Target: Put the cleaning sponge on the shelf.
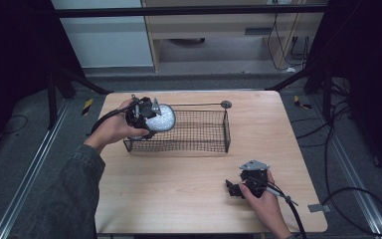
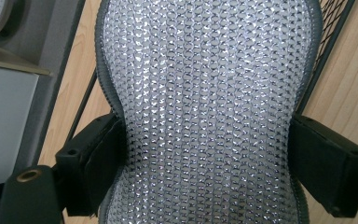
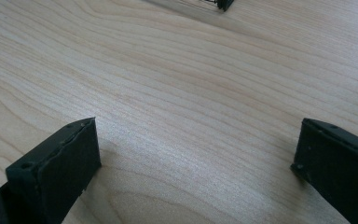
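The left tongs (image 1: 151, 119) are clenching a silvery, sequinned pouch-like thing (image 2: 205, 107) and holding it over the left end of the wire basket (image 1: 199, 142), which is standing toward the far side of the bench (image 1: 179, 189). In the left gripper view its jaws are pressing into both sides of the glittering fabric so that it is pinching in at a waist, with the dark basket mesh and pale wood showing beyond its edges. The step in hand looks like carrying the pouch, though whether into or out of the basket cannot be told. The right tongs (image 1: 235, 189) are resting low over bare bench near the front right, released and gripping nothing. Next, the person is likely needing a steady grip while guiding the soft pouch past the basket's wire rim without snagging it.
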Motion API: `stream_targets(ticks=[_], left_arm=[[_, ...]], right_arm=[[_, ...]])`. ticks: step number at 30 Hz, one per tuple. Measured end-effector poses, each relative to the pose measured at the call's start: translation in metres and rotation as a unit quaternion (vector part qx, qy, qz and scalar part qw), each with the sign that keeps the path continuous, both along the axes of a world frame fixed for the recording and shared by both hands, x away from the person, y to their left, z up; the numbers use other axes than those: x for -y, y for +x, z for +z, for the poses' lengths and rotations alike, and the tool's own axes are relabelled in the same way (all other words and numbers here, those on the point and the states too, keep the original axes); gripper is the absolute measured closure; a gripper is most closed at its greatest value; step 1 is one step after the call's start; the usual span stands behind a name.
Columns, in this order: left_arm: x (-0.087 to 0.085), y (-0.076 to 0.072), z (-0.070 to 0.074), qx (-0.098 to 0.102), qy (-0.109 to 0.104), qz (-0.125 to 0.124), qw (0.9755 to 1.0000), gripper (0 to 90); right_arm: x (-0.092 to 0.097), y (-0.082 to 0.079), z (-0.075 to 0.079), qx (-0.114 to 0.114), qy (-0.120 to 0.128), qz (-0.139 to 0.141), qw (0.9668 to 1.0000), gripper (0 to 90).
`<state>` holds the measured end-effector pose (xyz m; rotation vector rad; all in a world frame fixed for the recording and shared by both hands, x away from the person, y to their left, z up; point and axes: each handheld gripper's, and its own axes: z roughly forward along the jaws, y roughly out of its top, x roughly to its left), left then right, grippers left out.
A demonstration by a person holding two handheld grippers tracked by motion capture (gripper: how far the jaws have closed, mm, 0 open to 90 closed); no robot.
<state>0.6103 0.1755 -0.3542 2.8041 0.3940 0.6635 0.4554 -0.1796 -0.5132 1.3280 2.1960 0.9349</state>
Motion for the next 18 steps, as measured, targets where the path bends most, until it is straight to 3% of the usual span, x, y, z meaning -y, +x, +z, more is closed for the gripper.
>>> stream_targets(ticks=[16, 18], left_arm=[[0.008, 0.02, -0.015, -0.006, 0.009, -0.006, 0.9999, 13.8], [0.007, 0.023, -0.016, -0.002, 0.002, -0.006, 1.0, 13.9]], right_arm=[[0.0, 0.0, 0.0, 0.0, 0.0, 0.0, 1.0, 0.5], [0.0, 0.0, 0.0, 0.0, 0.0, 0.0, 1.0, 0.5]])
